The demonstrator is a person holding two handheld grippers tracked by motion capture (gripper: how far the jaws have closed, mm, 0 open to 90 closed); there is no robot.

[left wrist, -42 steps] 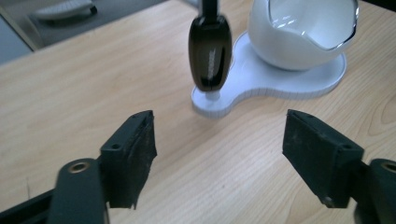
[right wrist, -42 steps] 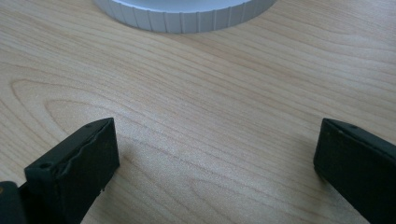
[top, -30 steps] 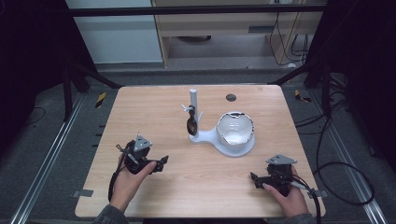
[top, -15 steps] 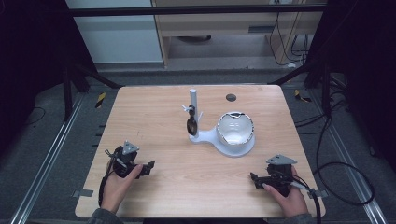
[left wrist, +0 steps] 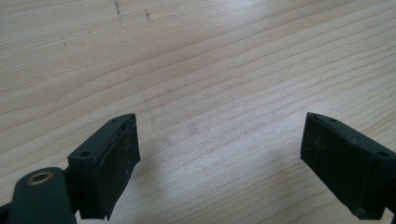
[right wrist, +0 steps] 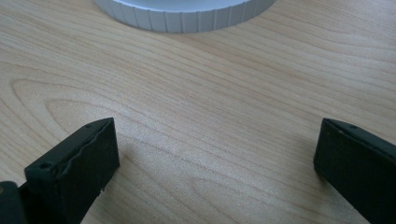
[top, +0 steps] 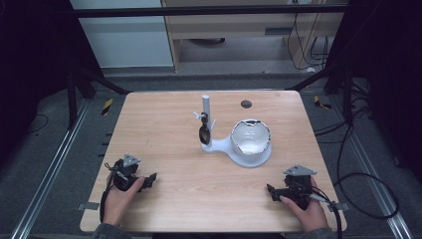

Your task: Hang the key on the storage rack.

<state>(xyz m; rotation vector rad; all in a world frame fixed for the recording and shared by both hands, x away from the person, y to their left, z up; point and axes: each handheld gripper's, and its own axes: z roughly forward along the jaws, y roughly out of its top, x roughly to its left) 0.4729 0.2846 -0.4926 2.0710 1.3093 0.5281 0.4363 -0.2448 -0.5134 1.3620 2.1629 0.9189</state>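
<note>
Stand (top: 234, 147), a white base with a post (top: 206, 112), a dark piece hanging from it and a shiny bowl (top: 250, 138), sits mid-tabletop (top: 164, 124). It looks rigid and light, the bowl slippery; grip the post. Left tongs (top: 147, 179) and right tongs (top: 272, 190) gape wide, empty, resting near the front edge.
</note>
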